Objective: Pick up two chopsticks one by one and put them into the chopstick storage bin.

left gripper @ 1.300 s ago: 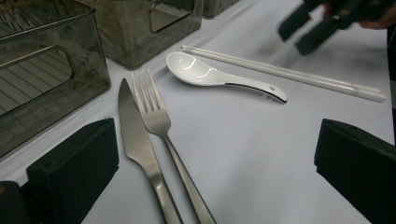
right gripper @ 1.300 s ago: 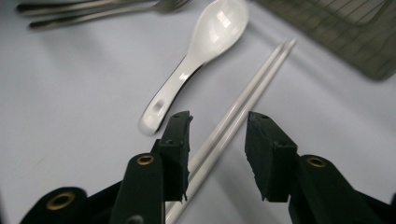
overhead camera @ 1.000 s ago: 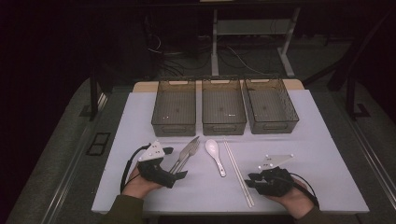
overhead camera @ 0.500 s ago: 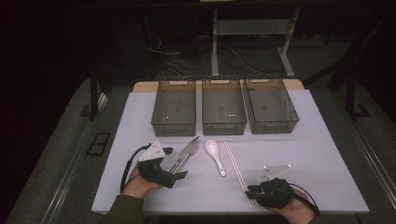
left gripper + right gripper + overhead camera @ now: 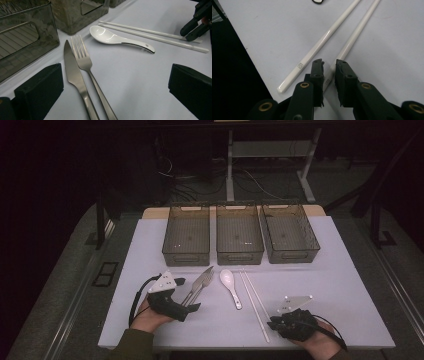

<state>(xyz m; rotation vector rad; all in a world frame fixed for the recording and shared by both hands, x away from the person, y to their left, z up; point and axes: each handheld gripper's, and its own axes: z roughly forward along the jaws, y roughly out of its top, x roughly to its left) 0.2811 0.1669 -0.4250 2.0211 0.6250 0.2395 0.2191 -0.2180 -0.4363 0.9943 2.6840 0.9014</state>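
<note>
Since a second ago the right gripper (image 5: pixel 329 63) has been closing, nearly pinched, astride one chopstick (image 5: pixel 357 32).

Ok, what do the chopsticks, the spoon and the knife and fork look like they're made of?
Chopsticks: glossy white, probably ceramic or hard plastic; a sharp highlight runs along one and a small mark is printed near its end. Spoon: glossy white, likely ceramic, with reflections in its bowl. Knife and fork: brushed grey metal, likely stainless steel, with a dull sheen.
</note>
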